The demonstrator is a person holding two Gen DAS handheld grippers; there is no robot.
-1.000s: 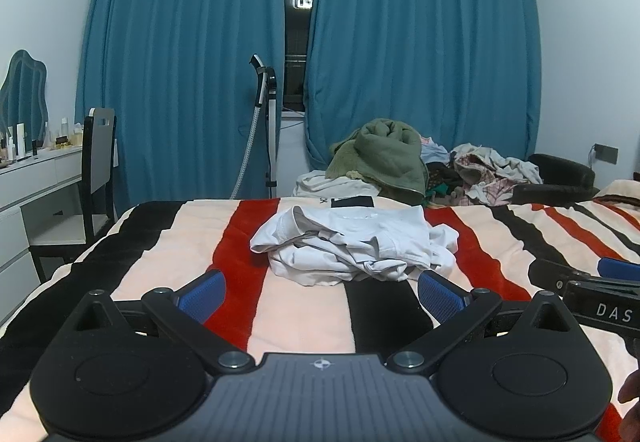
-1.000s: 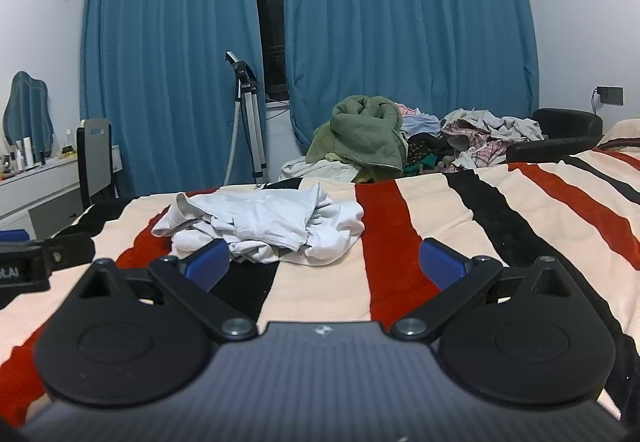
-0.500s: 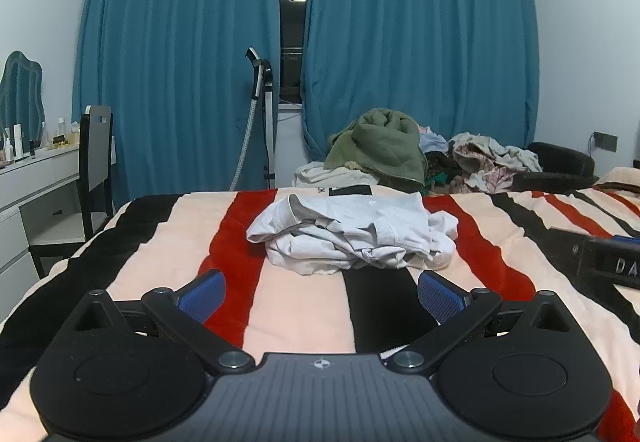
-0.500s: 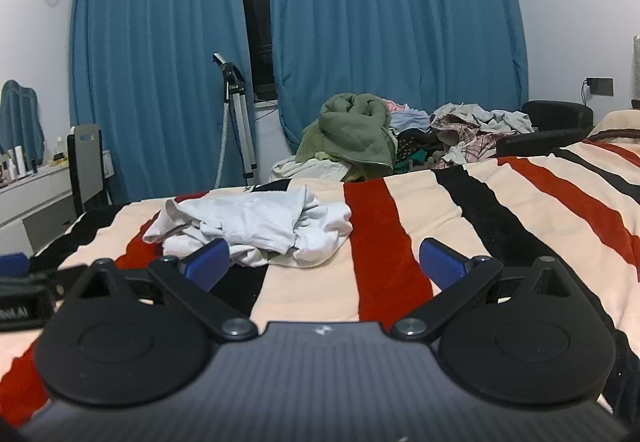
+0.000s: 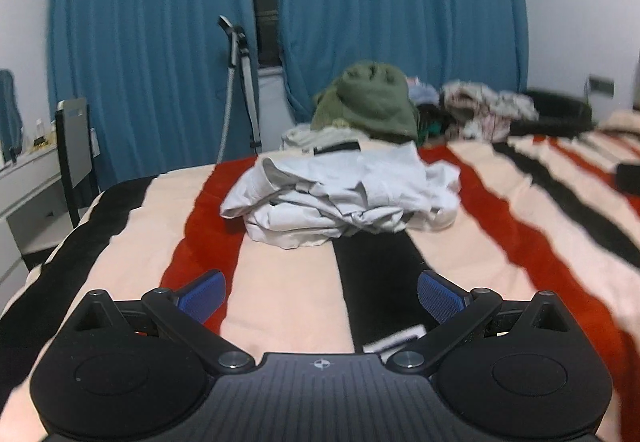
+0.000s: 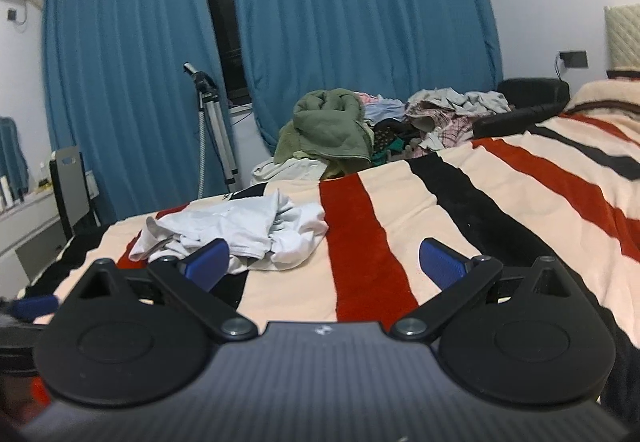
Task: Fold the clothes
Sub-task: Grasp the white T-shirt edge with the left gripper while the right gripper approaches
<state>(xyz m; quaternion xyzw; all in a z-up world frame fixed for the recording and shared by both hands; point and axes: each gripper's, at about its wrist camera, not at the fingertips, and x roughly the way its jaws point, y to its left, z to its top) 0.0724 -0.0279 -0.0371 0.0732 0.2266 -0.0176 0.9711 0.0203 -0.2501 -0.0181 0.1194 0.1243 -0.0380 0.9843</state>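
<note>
A crumpled pale grey-white garment (image 5: 344, 198) lies in a heap on the striped bed, straight ahead in the left wrist view. The same garment (image 6: 236, 232) sits ahead and to the left in the right wrist view. My left gripper (image 5: 322, 296) hovers low over the blanket a short way in front of the heap, open, with nothing between its blue pads. My right gripper (image 6: 324, 262) is open too and empty; its left pad overlaps the garment's near edge in the image. The other gripper's blue tip (image 6: 34, 304) shows at the left edge.
The bed carries a cream, red and black striped blanket (image 5: 500, 242). A pile of clothes topped by an olive green garment (image 5: 370, 100) lies beyond the bed's far edge. Blue curtains (image 5: 400, 14), a tripod (image 5: 240, 82), a chair (image 5: 74, 146) and a white dresser (image 5: 24, 186) stand behind and left.
Both grippers have moved forward and tilted down toward the bed, so the grey-white garment appears nearer. The right gripper has dropped out of the left wrist view. The jaws stayed open.
</note>
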